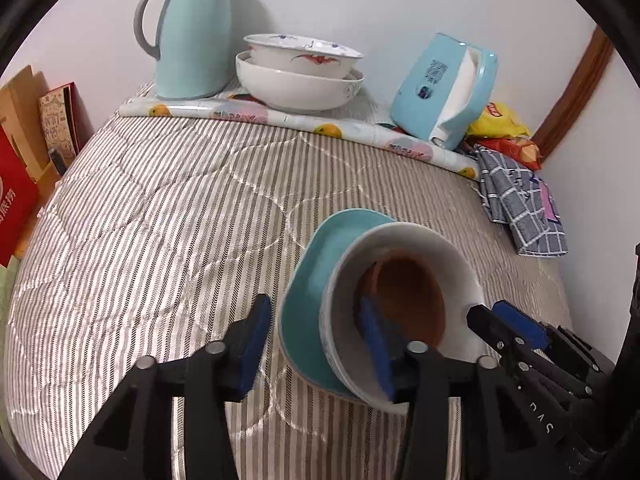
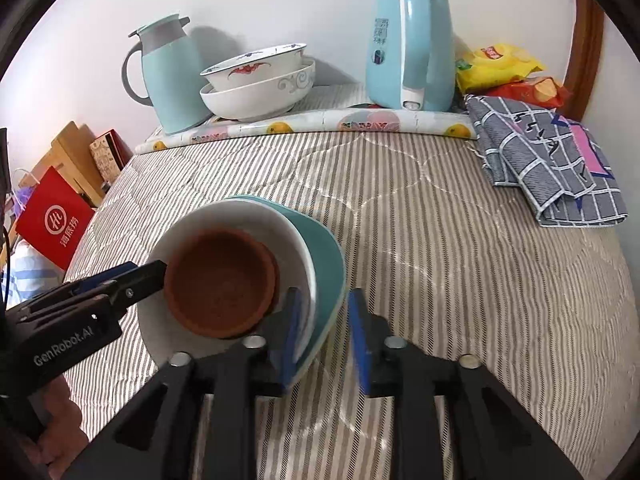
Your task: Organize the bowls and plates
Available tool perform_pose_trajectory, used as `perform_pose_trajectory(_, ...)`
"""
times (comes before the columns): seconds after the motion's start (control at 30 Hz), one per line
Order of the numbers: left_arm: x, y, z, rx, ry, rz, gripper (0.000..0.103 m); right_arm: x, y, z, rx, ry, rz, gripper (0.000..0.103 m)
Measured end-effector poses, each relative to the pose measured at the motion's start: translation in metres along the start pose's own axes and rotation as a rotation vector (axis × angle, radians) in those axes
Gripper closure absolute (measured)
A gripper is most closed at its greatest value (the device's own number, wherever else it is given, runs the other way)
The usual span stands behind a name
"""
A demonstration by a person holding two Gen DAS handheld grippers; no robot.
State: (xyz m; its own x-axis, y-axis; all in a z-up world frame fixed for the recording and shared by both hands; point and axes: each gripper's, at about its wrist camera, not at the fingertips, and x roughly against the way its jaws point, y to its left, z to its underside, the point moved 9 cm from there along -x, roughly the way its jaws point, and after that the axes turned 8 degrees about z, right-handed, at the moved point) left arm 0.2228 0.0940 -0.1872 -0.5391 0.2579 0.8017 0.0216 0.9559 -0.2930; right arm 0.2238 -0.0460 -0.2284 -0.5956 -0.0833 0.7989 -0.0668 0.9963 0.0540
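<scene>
A stack stands on the striped quilt: a teal plate (image 1: 304, 276) (image 2: 326, 264) at the bottom, a white bowl (image 1: 404, 248) (image 2: 248, 220) on it, and a brown dish (image 1: 404, 296) (image 2: 220, 280) inside the bowl. My left gripper (image 1: 316, 344) straddles the stack's near rim, one pad inside the bowl and one outside, jaws wide apart. My right gripper (image 2: 324, 332) straddles the opposite rim the same way, jaws apart. Each gripper shows in the other's view, the right gripper (image 1: 504, 324) and the left gripper (image 2: 132, 276). At the back, a patterned bowl (image 1: 304, 54) (image 2: 256, 66) is nested in a larger white bowl (image 1: 296, 88) (image 2: 256, 98).
A teal thermos jug (image 1: 192, 28) (image 2: 168, 72) stands left of the nested bowls and a light-blue electric kettle (image 1: 444, 88) (image 2: 408, 44) right of them. A grey checked cloth (image 1: 520, 200) (image 2: 548, 164) and snack bags (image 2: 508, 72) lie at the right. A red bag (image 2: 56, 220) stands left of the bed.
</scene>
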Motion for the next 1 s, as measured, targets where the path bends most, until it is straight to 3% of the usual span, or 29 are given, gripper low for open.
perform_pose_trajectory(0.3, 0.044, -0.023, 0.007, -0.046, -0.083, -0.007, 0.036, 0.050, -0.022, 0.005, -0.034, -0.079, 0.030, 0.044)
perform_pose_trajectory(0.4, 0.061, -0.034, 0.014, -0.072, -0.107, -0.011, 0.030, 0.072, -0.031, 0.011, -0.042, -0.111, 0.064, 0.032)
perform_pose_trajectory(0.53, 0.083, -0.050, 0.024, -0.098, -0.160, -0.017, 0.027, 0.097, -0.040, 0.021, -0.027, -0.147, 0.110, 0.024)
perform_pose_trajectory(0.63, 0.102, -0.061, 0.032, -0.098, -0.201, -0.013, 0.024, 0.113, -0.048, 0.032, -0.031, -0.155, 0.143, 0.022)
perform_pose_trajectory(0.8, 0.131, -0.073, 0.045, -0.121, -0.259, -0.033, 0.021, 0.133, -0.058, 0.049, -0.045, -0.132, 0.129, 0.022)
perform_pose_trajectory(1.0, 0.159, -0.083, 0.058, -0.133, -0.318, -0.052, 0.017, 0.161, -0.063, 0.067, -0.043, -0.168, 0.139, 0.022)
